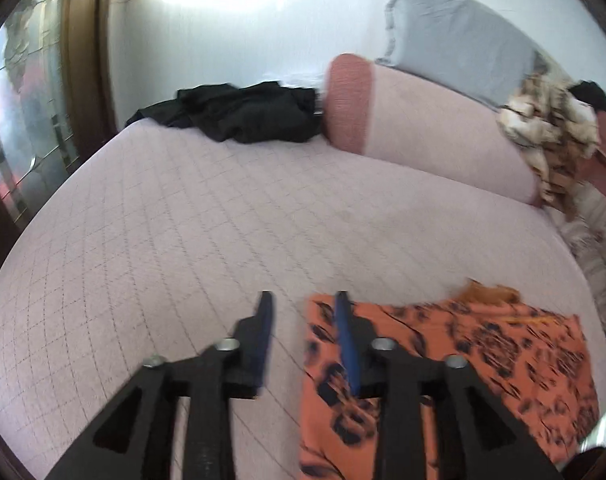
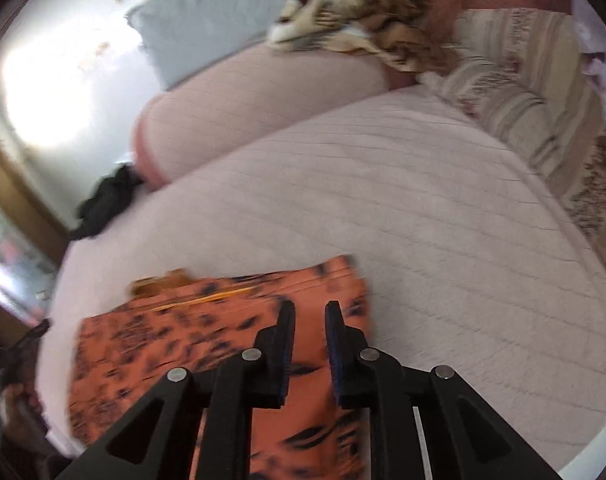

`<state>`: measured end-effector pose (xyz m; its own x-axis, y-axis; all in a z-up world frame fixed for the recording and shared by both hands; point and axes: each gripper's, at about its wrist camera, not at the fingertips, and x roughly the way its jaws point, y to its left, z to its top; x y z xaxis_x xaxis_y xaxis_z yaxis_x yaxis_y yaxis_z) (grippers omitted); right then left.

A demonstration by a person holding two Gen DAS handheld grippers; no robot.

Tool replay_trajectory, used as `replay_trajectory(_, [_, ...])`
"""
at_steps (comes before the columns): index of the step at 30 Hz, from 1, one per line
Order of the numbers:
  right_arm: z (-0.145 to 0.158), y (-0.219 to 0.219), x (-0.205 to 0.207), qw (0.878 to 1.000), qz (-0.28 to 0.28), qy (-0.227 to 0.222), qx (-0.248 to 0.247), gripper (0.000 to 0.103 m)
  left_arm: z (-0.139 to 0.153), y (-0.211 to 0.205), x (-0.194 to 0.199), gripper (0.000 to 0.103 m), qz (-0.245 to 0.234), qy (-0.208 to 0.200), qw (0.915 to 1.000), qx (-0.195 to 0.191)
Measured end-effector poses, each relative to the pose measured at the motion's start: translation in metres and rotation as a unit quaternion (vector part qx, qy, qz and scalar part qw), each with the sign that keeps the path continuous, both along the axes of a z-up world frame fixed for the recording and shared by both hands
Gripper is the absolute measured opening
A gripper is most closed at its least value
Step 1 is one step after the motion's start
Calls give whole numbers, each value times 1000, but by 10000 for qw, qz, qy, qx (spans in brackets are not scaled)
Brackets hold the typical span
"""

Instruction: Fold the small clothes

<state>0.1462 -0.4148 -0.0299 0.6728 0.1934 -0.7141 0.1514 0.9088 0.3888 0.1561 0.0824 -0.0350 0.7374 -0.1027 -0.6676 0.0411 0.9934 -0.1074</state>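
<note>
On the near part of the bed [image 1: 183, 220], the orange patterned garment [image 1: 483, 352] lies flat on the pink quilted cover, its long axis running left to right across the near edge, with a rumpled brownish bit at its far edge. The left gripper [image 1: 305, 312] hangs above its left end, jaws apart with nothing between them. The right gripper [image 2: 310, 316] hangs above its right end, jaws narrowly parted, gripping nothing. At the far side lie a pink bolster [image 1: 423, 128], a grey pillow [image 1: 455, 40], a black garment [image 1: 243, 112] to the left and a tan patterned cloth [image 1: 551, 132] to the right, against a pale wall.
</note>
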Motion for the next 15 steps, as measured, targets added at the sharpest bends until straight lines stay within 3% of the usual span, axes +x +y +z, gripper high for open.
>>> replay_trajectory(1, [1,8,-4,9993,286,-41,252,28,1,-12,-12,67,-224,-22,9997,25])
replay_trajectory(2, [-3,14,-6,9965,608,4,571,35,0,-22,-19,69,-402,-51,9992,58])
replay_trajectory(3, [-11,20,-6,9929,825,93,851,59,-2,-36,-29,70,-581,-76,9982,103])
replay_trajectory(4, [-21,21,-4,9907,893,208,1004,74,-11,-46,-35,72,-759,-53,9970,168])
replay_trajectory(6, [-50,7,2,9934,456,606,858,74,-35,-64,-38,73,-933,232,9950,285])
replay_trajectory(7, [-67,-12,1,9916,-76,886,940,66,-54,-68,-32,73,-971,551,9932,337])
replay_trajectory(9, [-81,-40,-13,9783,-703,881,1741,48,-91,-66,-21,73,-746,1216,9882,551])
replay_trajectory(11, [-64,-39,-21,9821,-765,808,1523,54,-82,-63,-30,73,-609,873,9931,498])
replay_trajectory(14, [-20,-19,-27,9936,-372,279,1033,60,-63,-63,-38,73,-578,665,9957,285])
replay_trajectory(15, [-10,-11,-26,9936,-227,116,1099,69,-56,-64,-41,74,-576,568,9964,243])
